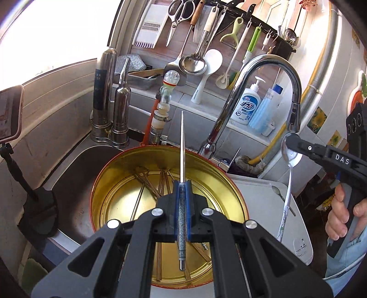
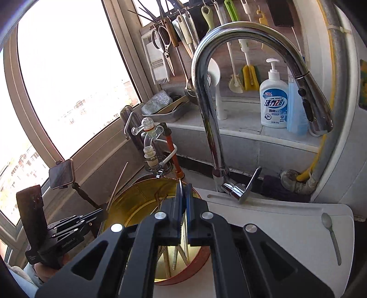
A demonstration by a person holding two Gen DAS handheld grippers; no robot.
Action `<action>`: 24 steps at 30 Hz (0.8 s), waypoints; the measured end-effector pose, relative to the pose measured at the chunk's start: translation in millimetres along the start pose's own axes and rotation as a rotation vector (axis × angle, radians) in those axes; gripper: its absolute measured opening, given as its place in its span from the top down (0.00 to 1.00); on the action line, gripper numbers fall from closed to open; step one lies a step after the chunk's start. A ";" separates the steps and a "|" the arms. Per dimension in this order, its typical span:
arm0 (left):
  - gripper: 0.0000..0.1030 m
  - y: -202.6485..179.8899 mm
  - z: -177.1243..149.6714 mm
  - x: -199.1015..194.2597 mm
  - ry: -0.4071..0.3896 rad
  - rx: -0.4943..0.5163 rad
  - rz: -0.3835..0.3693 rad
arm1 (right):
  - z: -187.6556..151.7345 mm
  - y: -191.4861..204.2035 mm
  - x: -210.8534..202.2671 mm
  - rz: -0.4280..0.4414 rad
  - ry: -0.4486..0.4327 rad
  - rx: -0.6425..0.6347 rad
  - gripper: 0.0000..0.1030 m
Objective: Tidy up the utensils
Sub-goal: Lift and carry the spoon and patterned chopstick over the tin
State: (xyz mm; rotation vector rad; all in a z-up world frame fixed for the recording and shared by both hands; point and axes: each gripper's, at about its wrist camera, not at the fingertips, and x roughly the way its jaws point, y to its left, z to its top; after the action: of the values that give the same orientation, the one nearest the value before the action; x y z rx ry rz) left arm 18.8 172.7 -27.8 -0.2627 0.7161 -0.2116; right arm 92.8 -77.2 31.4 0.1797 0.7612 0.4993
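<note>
My left fingers (image 1: 182, 194) are clenched on a metal chopstick (image 1: 182, 146). Its patterned handle lies between the blue pads, and its thin tip points toward twelve o'clock in the left wrist view, past the far rim of the round tin (image 1: 128, 160). The tin is gold inside and red outside. It stands in the sink (image 1: 75, 174) directly under my left fingers. On the tin's floor lie several wooden chopsticks (image 1: 149, 183), crossed over one another.

My right fingers (image 1: 296, 143) come in from three o'clock in the left wrist view. They are clenched on the bowl of a metal spoon (image 1: 289, 165), whose white patterned handle hangs down toward six o'clock over the white board (image 1: 296, 211). In the right wrist view the right fingers' pads stand nearly together, with only a thin sliver of the spoon's edge (image 2: 181, 183) showing between them, above the tin's near rim.

A second, small spoon (image 2: 330, 233) lies on the white board at four o'clock in the right wrist view, well apart from the tin. The curved faucet (image 2: 229, 45) rises at twelve o'clock beyond the board. A soap bottle (image 2: 274, 100) stands on the ledge just behind the faucet, at about one o'clock. Scissors (image 1: 181, 16) and ladles hang on the rail along the wall. At nine o'clock a phone (image 2: 62, 174) sits on a stand by the window.
</note>
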 end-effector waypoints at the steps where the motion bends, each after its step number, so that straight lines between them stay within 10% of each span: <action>1: 0.95 5.1 1.5 1.4 0.003 -0.005 -0.008 | 3.3 6.2 4.9 -0.011 0.001 -0.005 0.96; 24: 0.95 21.9 -9.4 49.4 0.103 -0.025 -0.055 | 2.1 29.4 107.9 -0.088 0.183 -0.085 0.96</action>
State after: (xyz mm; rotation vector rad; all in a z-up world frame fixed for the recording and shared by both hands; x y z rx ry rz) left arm 51.1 178.0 -71.8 -0.2976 0.8147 -0.2705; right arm 149.8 1.8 -23.7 0.0211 0.9209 0.4680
